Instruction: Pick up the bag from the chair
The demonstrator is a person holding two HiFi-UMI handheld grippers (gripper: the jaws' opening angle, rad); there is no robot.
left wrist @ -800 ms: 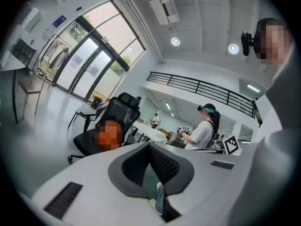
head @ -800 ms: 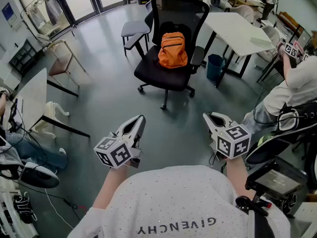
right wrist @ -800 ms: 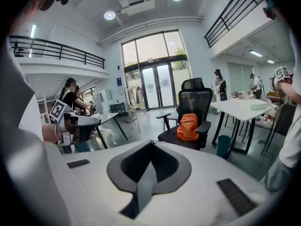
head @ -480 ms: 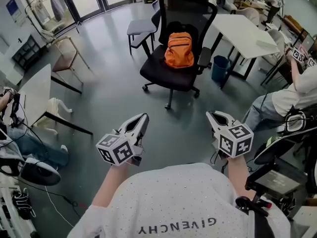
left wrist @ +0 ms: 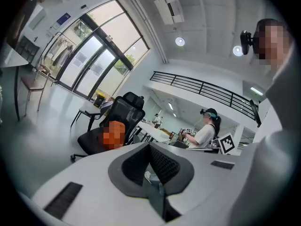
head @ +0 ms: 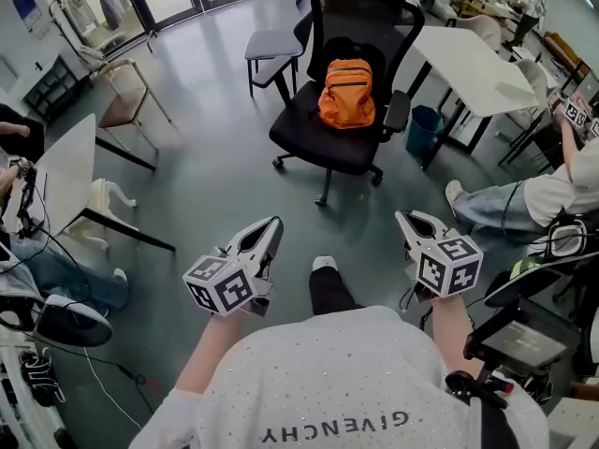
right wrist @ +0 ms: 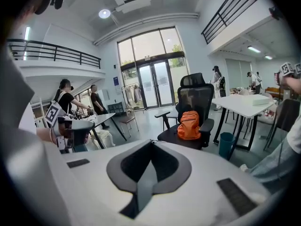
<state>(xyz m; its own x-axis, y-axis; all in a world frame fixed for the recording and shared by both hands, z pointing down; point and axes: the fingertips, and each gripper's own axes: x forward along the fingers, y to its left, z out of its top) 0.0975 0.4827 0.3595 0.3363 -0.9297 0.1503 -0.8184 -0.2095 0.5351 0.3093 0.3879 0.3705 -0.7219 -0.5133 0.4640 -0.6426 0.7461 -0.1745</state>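
Observation:
An orange backpack (head: 347, 94) stands upright on the seat of a black office chair (head: 329, 144), leaning on its backrest, far ahead of both grippers in the head view. My left gripper (head: 272, 224) and right gripper (head: 403, 217) hang side by side low in that view, both shut and holding nothing, pointing toward the chair. In the right gripper view the backpack (right wrist: 189, 125) shows past the shut right gripper (right wrist: 151, 142). In the left gripper view the left gripper (left wrist: 150, 145) is shut, and the bag (left wrist: 113, 133) is a blurred orange patch on the chair (left wrist: 123, 111).
A white table (head: 468, 59) and a blue bin (head: 423, 125) stand right of the chair. A seated person (head: 524, 199) is at the far right. A grey stool (head: 271, 45) is behind the chair, a beige chair (head: 124, 101) and another table (head: 65, 176) at left. My foot (head: 324, 266) steps on grey floor.
The view has moved closer to the chair, which sits slightly lower and further right in the frame. A foot now shows between the grippers. Both grippers stay shut.

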